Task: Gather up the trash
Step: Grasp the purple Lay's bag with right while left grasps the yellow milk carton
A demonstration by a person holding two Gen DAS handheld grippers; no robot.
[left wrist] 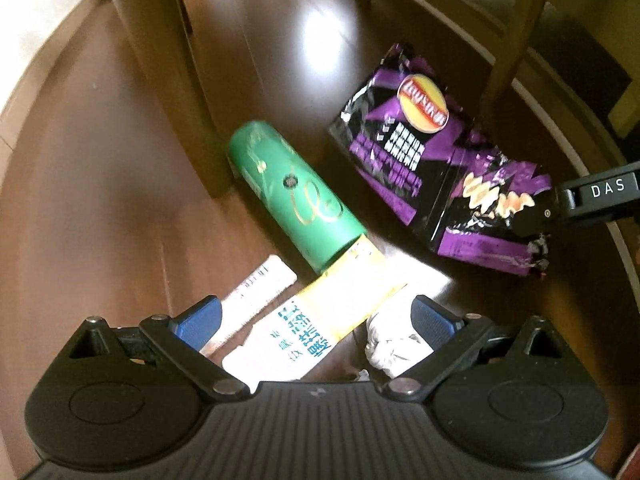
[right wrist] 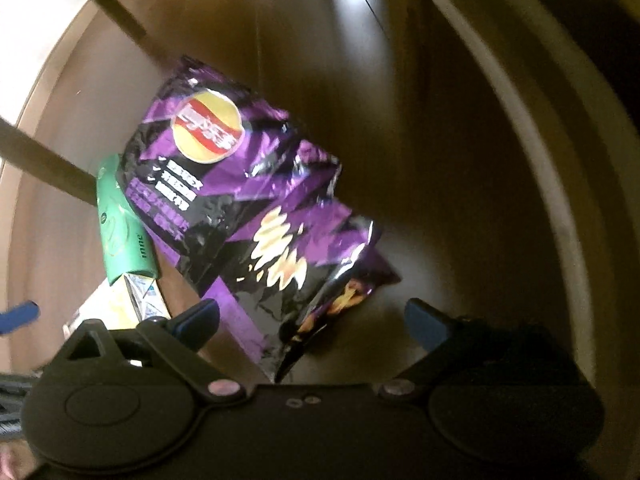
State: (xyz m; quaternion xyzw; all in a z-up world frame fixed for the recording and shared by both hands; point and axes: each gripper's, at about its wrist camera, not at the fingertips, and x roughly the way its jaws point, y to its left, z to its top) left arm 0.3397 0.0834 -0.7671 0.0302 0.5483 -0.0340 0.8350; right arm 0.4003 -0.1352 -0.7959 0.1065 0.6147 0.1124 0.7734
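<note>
A purple crisp bag (left wrist: 432,168) lies on the dark wooden floor, also in the right wrist view (right wrist: 248,200). A green can (left wrist: 292,196) lies on its side left of it, with a yellow-white sachet (left wrist: 316,320), a white strip (left wrist: 256,292) and a crumpled white tissue (left wrist: 392,348) nearer me. My left gripper (left wrist: 316,324) is open above the sachet, blue pads either side. My right gripper (right wrist: 312,320) is open with the bag's lower corner between its fingers; whether they touch it I cannot tell. Its body (left wrist: 600,196) shows beside the bag in the left wrist view.
Wooden chair legs (left wrist: 516,28) stand behind the bag, and a broad wooden leg (left wrist: 168,72) stands left of the can. A pale rug or floor edge (left wrist: 24,36) lies at far left. The green can (right wrist: 120,224) and sachet (right wrist: 132,304) sit left of the right gripper.
</note>
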